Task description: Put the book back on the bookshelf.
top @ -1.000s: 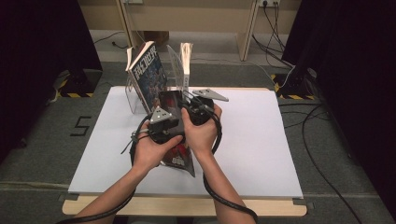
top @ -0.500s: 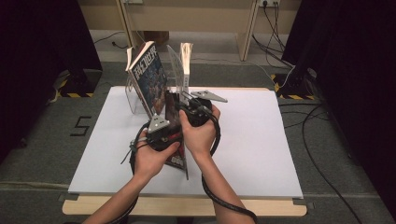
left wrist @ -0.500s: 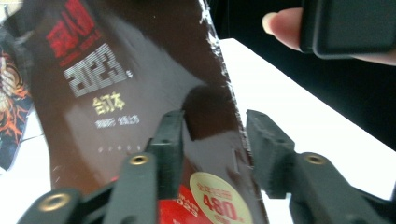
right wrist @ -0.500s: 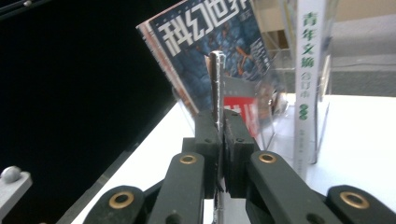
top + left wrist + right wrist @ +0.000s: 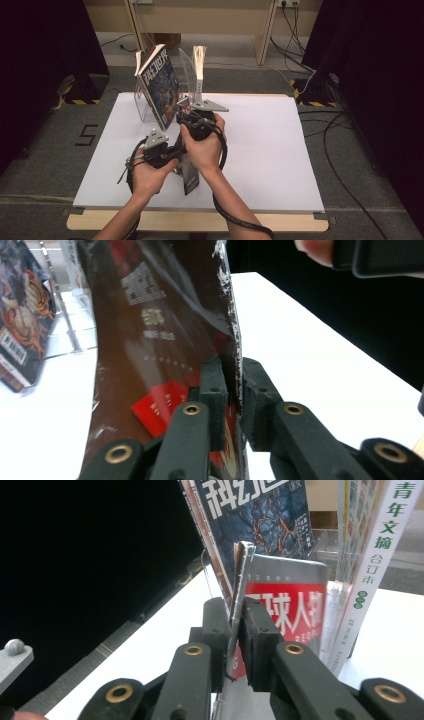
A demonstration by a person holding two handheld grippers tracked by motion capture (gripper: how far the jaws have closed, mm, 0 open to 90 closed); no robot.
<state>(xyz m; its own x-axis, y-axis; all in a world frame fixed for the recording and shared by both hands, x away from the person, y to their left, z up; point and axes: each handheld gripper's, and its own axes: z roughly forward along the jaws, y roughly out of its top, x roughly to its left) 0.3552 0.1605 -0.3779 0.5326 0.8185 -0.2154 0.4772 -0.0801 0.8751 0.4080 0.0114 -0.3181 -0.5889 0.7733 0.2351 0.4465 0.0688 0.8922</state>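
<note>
A dark brown and red magazine (image 5: 190,180) stands upright on edge on the white board (image 5: 260,150) between the two hands. My left gripper (image 5: 177,155) grips its near part from the left. In the left gripper view its jaws (image 5: 235,365) have just been closing and both pads press on the magazine's (image 5: 160,315) worn edge. My right gripper (image 5: 186,114) holds the far end. Its jaws (image 5: 235,605) have just been easing open, but the pads still touch the thin edge of the magazine (image 5: 285,610).
A clear acrylic rack (image 5: 145,107) at the board's far left holds a leaning blue magazine (image 5: 159,92) and, to its right, a thin white-spined book (image 5: 199,75). Both show close ahead in the right gripper view: the blue magazine (image 5: 260,515) and the book (image 5: 380,565). Cables lie on the floor.
My left hand has slid toward the near left along the magazine, and its jaws have gone from wide open to shut on the edge. The right hand has stayed put.
</note>
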